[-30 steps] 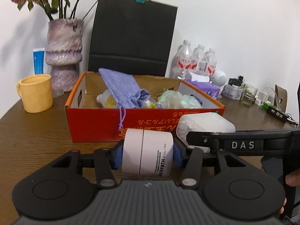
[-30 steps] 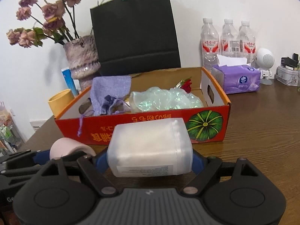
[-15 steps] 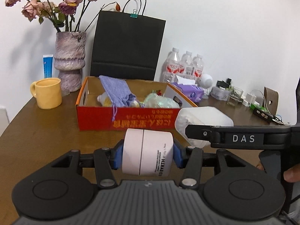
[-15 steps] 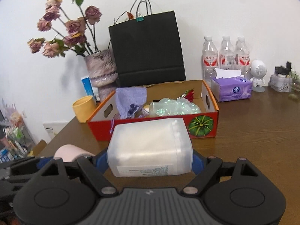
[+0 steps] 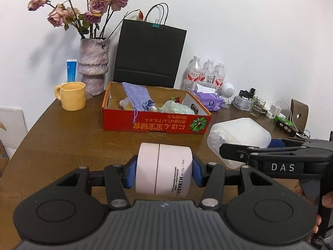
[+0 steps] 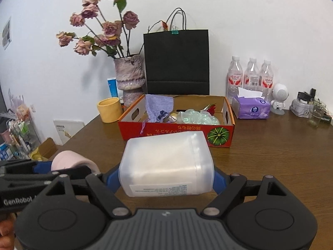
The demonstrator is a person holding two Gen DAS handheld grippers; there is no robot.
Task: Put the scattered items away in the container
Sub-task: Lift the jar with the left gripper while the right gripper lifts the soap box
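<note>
— What's the left hand-held gripper [image 5: 164, 171] got?

— A pale pink jar [image 5: 163, 173], lying sideways, pinched end to end between the blue pads [image 5: 130, 173]. It hangs above the brown wooden surface [image 5: 62, 141], short of the box.

— And the right one?

— The right hand-held gripper [image 6: 166, 180] is clamped on a frosted plastic tub [image 6: 167, 164] with something white inside, label strip along its near bottom edge. It is also on its side and off the surface. From the left camera you can see that tub [image 5: 239, 139] sticking out just to the right of the pink jar, with the black arm marked "DAS" in front of it. A bit of a person's hand [image 5: 326, 200] shows at the far right edge.

— Where's the container?

— The red cardboard box [image 5: 156, 125], with a green pumpkin picture on its front, sits on the surface ahead of both grippers, apart from them. Inside it: a lilac drawstring pouch [image 6: 159, 107] leaning at the left with its cord over the front wall, crinkly clear wrapping [image 6: 198, 117] toward the right, and something red [image 6: 211, 110] behind that.

— Around it?

— A yellow mug [image 5: 71, 95] to the left, a mottled vase [image 5: 93, 66] of dried roses behind, a black paper bag [image 6: 177, 60] against the wall, then water bottles [image 6: 251, 75] and a purple tissue pack [image 6: 251, 109] to the right.
</note>
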